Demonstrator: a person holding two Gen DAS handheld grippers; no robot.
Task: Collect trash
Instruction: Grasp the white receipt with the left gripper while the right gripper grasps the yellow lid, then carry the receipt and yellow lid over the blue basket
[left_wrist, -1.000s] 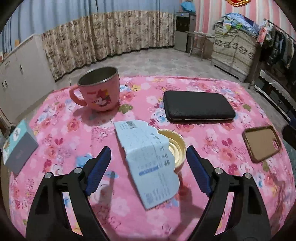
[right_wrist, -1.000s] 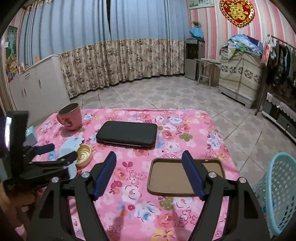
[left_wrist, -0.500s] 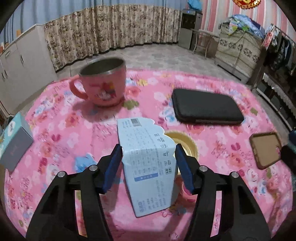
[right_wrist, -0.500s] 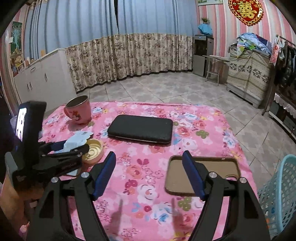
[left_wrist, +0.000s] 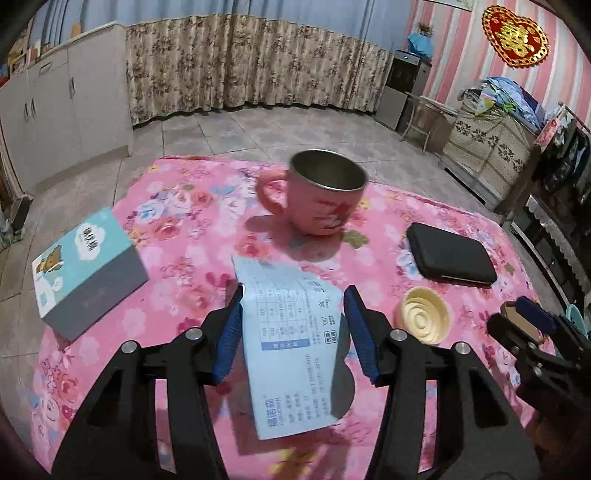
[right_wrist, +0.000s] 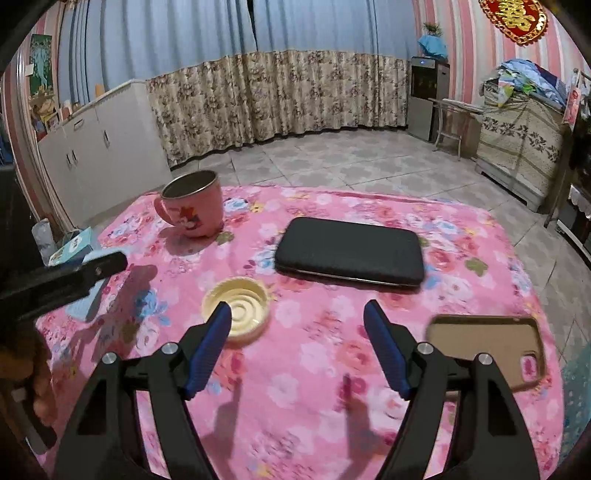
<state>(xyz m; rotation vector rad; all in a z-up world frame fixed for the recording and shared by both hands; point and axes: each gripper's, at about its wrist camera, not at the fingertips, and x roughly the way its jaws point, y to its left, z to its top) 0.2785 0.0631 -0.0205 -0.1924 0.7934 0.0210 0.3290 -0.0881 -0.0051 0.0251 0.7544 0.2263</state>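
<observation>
A pale blue printed paper packet (left_wrist: 291, 332) hangs a little above the pink flowered tablecloth (left_wrist: 184, 266) and casts a shadow on it. My left gripper (left_wrist: 293, 293) holds it, the blue pads pressing on both its edges while the jaws are still closing. A round yellow lid (right_wrist: 236, 308) lies upside down on the cloth, to the right of the packet (left_wrist: 423, 315). My right gripper (right_wrist: 297, 310) stands open above the cloth with nothing between its fingers; its left fingertip overlaps the lid's near edge in the right wrist view.
A pink mug (left_wrist: 325, 195) stands at the back. A black wallet (right_wrist: 349, 251) lies mid-table and a brown phone case (right_wrist: 487, 347) near the right edge. A teal box (left_wrist: 85, 269) sits at the left. A blue basket (right_wrist: 576, 398) stands beside the table.
My left gripper's jaws closed onto the packet, raised it off the cloth and carried it left, away from the lid. My right gripper moved left, from over the phone case to beside the lid.
</observation>
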